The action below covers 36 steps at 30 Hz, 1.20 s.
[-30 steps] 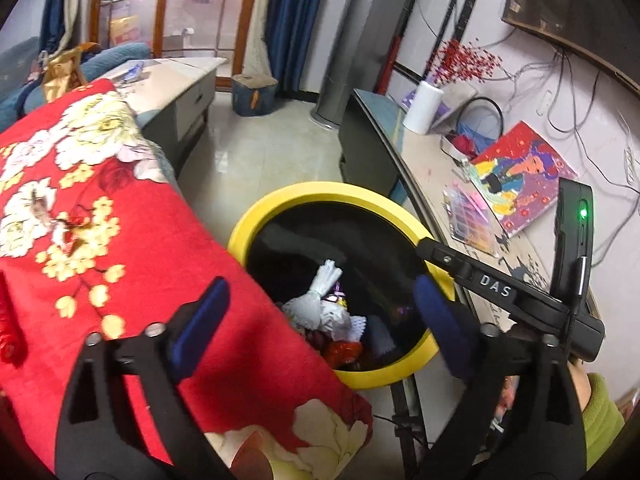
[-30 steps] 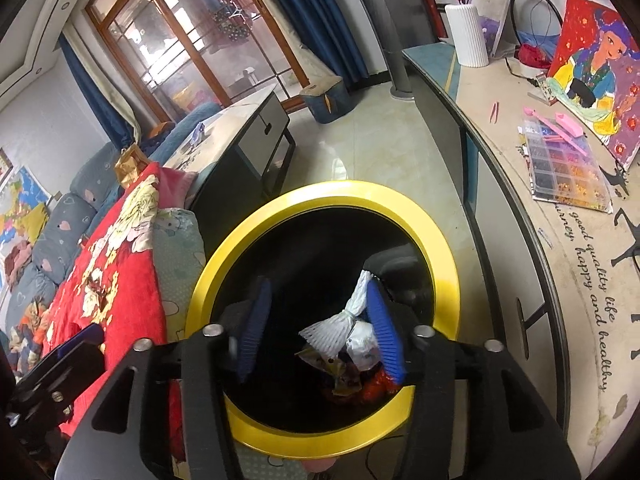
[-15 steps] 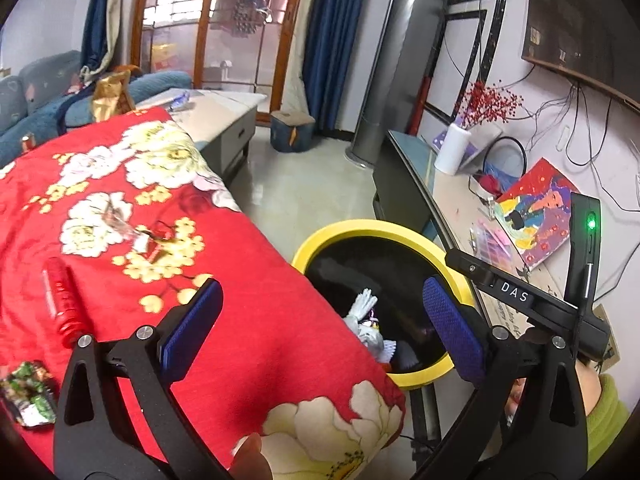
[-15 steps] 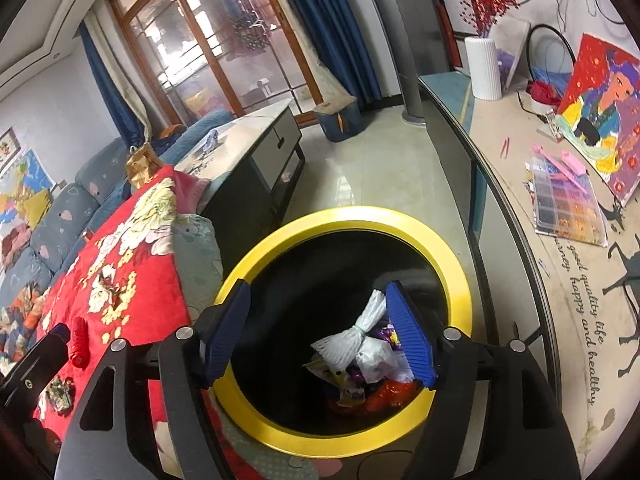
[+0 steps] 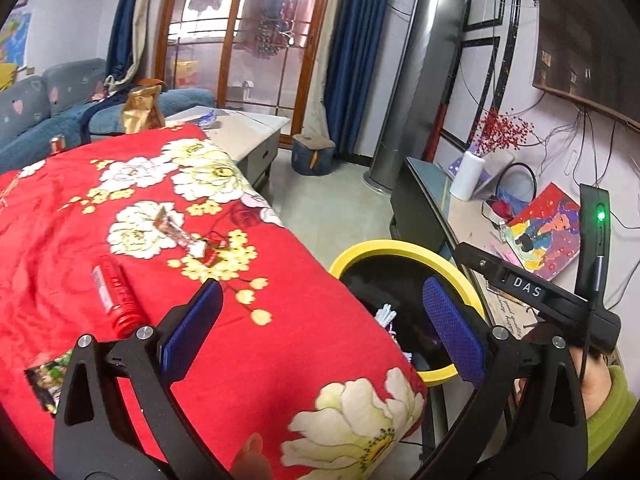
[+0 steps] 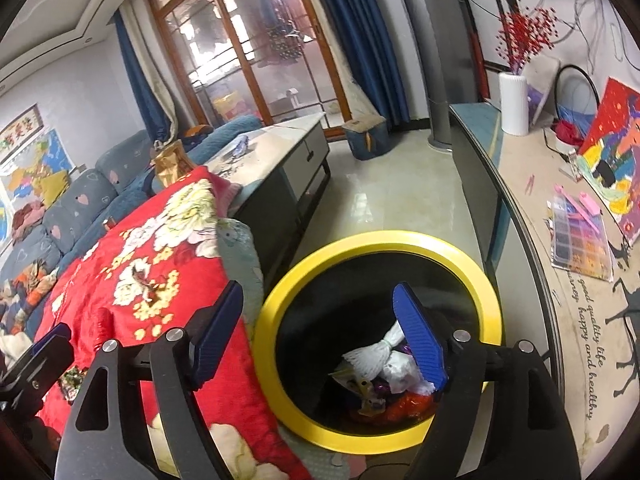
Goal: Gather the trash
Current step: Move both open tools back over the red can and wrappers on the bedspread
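Trash: we see a red tube [image 5: 114, 300], a wrapper [image 5: 182, 234] mid-blanket [image 5: 280, 360] and a packet [image 5: 48, 376] at its near edge; more lies in the bin [image 6: 376, 240] beside it.
Left gripper [image 5: 320, 330]: wide open, empty.
Right gripper [image 6: 320, 334]: wide open, empty, over the bin.
Next: we would straddle the tube crosswise, then close.
Writing: "DAS" on the right gripper; "happy and healthy life" on the desk [image 6: 520, 208].

One yellow-rimmed bin [image 6: 494, 304] sits at five o'clock of the single red floral blanket [image 5: 280, 340]. On the blanket lie three trash items: one red tube [image 5: 116, 300], two wrappers [image 5: 180, 234] [image 5: 48, 378].
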Each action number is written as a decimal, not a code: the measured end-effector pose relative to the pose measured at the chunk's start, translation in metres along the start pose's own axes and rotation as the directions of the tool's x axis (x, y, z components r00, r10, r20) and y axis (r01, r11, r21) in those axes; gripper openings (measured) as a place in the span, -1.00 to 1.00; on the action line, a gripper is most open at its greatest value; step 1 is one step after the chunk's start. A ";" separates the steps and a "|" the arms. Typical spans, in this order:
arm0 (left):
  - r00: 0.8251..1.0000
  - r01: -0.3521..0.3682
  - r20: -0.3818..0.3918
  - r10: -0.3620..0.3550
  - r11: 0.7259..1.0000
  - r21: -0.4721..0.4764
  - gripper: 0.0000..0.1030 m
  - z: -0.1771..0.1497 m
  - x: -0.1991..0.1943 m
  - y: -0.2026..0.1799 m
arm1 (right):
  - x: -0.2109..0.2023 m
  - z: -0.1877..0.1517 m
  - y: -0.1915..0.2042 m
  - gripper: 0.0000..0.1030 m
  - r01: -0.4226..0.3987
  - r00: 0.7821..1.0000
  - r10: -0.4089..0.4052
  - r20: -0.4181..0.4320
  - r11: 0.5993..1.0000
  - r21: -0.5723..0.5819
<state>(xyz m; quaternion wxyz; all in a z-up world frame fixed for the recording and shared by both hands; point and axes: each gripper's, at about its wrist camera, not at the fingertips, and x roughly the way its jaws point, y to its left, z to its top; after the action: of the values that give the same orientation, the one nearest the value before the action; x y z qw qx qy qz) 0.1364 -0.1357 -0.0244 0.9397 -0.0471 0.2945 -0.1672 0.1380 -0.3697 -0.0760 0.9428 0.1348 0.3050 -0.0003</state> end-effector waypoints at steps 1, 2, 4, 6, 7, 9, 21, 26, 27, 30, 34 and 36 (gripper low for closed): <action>1.000 -0.003 0.003 0.003 1.000 -0.004 0.79 0.000 -0.002 0.002 | -0.001 0.000 0.003 0.46 -0.002 1.000 0.002 0.002 1.000 -0.006; 1.000 -0.007 0.007 0.007 1.000 -0.008 0.79 -0.001 -0.005 0.004 | -0.002 0.000 0.008 0.47 -0.008 1.000 0.008 0.006 1.000 -0.015; 1.000 -0.016 0.018 0.017 1.000 -0.015 0.79 -0.002 -0.010 0.010 | -0.004 0.001 0.017 0.49 -0.018 1.000 0.019 0.011 0.999 -0.030; 0.999 -0.027 0.029 0.028 0.999 -0.022 0.79 -0.002 -0.015 0.017 | -0.006 0.001 0.025 0.50 -0.030 0.999 0.031 0.016 0.999 -0.044; 0.999 -0.033 0.033 0.034 0.999 -0.027 0.79 -0.002 -0.017 0.020 | -0.007 0.001 0.028 0.51 -0.035 0.999 0.036 0.018 0.998 -0.052; 0.998 -0.042 0.041 0.043 0.998 -0.038 0.79 -0.002 -0.021 0.026 | -0.009 0.001 0.037 0.53 -0.044 0.999 0.045 0.021 0.997 -0.068; 0.989 -0.110 0.087 0.118 0.990 -0.086 0.79 -0.003 -0.046 0.062 | -0.009 -0.006 0.084 0.58 -0.109 0.994 0.111 0.006 0.982 -0.153; 0.984 -0.135 0.099 0.146 0.985 -0.108 0.79 -0.004 -0.056 0.077 | -0.010 -0.012 0.104 0.58 -0.136 0.991 0.137 -0.007 0.973 -0.189; 0.983 -0.141 0.102 0.153 0.983 -0.114 0.79 -0.004 -0.058 0.080 | -0.009 -0.013 0.107 0.58 -0.141 0.990 0.142 -0.010 0.971 -0.194; 0.980 -0.156 0.106 0.170 0.979 -0.129 0.79 -0.005 -0.064 0.091 | -0.009 -0.017 0.118 0.58 -0.160 0.987 0.159 -0.022 0.963 -0.215; 0.975 -0.175 0.114 0.192 0.974 -0.146 0.79 -0.007 -0.073 0.103 | -0.008 -0.023 0.136 0.58 -0.186 0.983 0.182 -0.040 0.951 -0.245; 0.972 -0.184 0.116 0.202 0.971 -0.153 0.79 -0.008 -0.077 0.109 | -0.006 -0.025 0.144 0.58 -0.199 0.980 0.193 -0.049 0.946 -0.258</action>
<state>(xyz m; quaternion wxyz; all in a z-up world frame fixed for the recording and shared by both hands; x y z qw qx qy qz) 0.1036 -0.0071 -0.0100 0.9631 -0.0956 0.2465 -0.0501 0.1301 -0.2249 -0.0555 0.9441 0.0389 0.2982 0.1351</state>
